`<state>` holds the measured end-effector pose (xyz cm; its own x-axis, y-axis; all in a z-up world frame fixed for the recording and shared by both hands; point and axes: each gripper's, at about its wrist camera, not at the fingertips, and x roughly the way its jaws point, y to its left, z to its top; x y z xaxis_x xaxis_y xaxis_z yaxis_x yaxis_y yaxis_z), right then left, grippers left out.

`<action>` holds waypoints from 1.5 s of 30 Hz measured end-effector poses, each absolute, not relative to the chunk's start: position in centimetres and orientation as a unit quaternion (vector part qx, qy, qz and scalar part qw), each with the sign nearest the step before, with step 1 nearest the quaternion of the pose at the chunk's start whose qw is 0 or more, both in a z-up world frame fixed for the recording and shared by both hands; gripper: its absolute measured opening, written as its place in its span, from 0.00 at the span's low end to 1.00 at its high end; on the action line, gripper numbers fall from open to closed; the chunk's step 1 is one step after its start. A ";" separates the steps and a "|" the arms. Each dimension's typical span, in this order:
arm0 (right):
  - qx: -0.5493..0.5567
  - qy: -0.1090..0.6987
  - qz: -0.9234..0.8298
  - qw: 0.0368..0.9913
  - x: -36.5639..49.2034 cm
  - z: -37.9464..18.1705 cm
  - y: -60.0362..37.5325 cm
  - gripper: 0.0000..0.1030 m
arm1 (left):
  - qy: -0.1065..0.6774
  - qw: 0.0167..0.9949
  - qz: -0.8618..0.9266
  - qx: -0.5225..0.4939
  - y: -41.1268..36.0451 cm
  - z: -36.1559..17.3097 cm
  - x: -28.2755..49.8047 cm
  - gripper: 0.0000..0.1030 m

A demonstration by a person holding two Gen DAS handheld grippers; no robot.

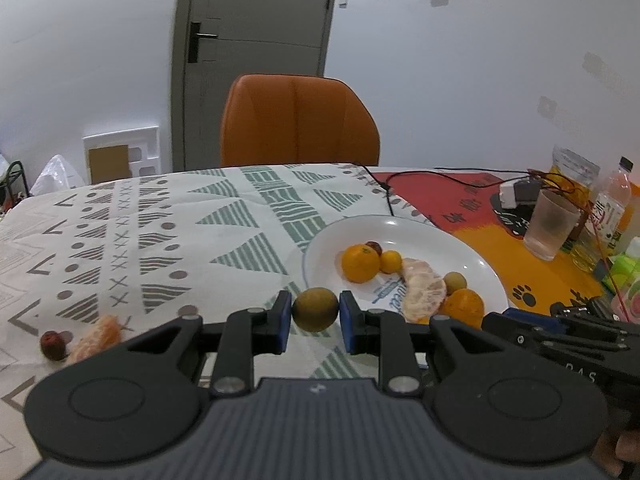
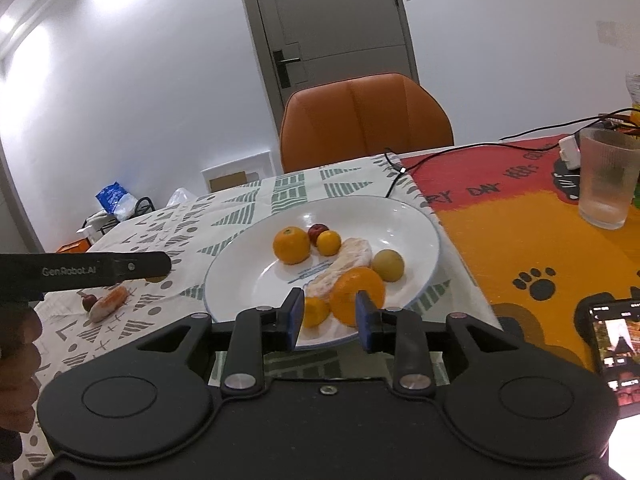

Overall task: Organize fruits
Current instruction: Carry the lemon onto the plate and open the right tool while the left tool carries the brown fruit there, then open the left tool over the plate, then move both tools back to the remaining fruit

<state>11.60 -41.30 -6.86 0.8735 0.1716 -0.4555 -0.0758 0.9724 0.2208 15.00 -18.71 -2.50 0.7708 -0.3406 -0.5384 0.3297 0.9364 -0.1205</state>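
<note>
**Brown-green fruit in our left grip, plate just ahead to the right**

Our left hand-held gripper is closed on a small round brown-green fruit, its blue pads pressing the fruit's two sides. The fruit hangs above the patterned cloth of the desk, just short of the near-left rim of the white plate. So the plate lies forward and to the right of what we carry, and the left side is the one already loaded for that short move, we judge. Being round, the fruit has no long axis to line up.

Our right hand-held gripper hangs over the plate's near rim with its jaws apart and nothing between them; an orange citrus merely shows through the gap.

On the plate sit smooth, glossy oranges, a peeled, pithy mandarin piece, a matt tan fruit and a dark red one. Well left of the plate, on the cloth, lie a peeled segment and a wrinkled red date, touching each other. These two look left to gather.
</note>
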 end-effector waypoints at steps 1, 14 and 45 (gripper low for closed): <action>0.099 0.243 0.063 0.963 11.5 -6.8 -41.4 0.29 | 0.289 0.940 -0.181 -0.007 -19.0 -2.6 15.1 0.23; 0.103 0.245 0.051 0.963 11.4 -7.1 -42.8 0.29 | 0.293 0.932 -0.212 0.012 -22.4 -2.8 16.7 0.24; 0.085 0.246 0.126 0.957 13.4 -6.3 -36.1 0.44 | 0.297 0.950 -0.094 -0.003 -12.6 -3.1 15.8 0.69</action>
<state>13.39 -36.06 -6.32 0.8473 0.2836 -0.4490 -0.1996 0.9535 0.2256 15.80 -12.59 -3.05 0.8063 -0.1800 -0.5635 0.1764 0.9824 -0.0614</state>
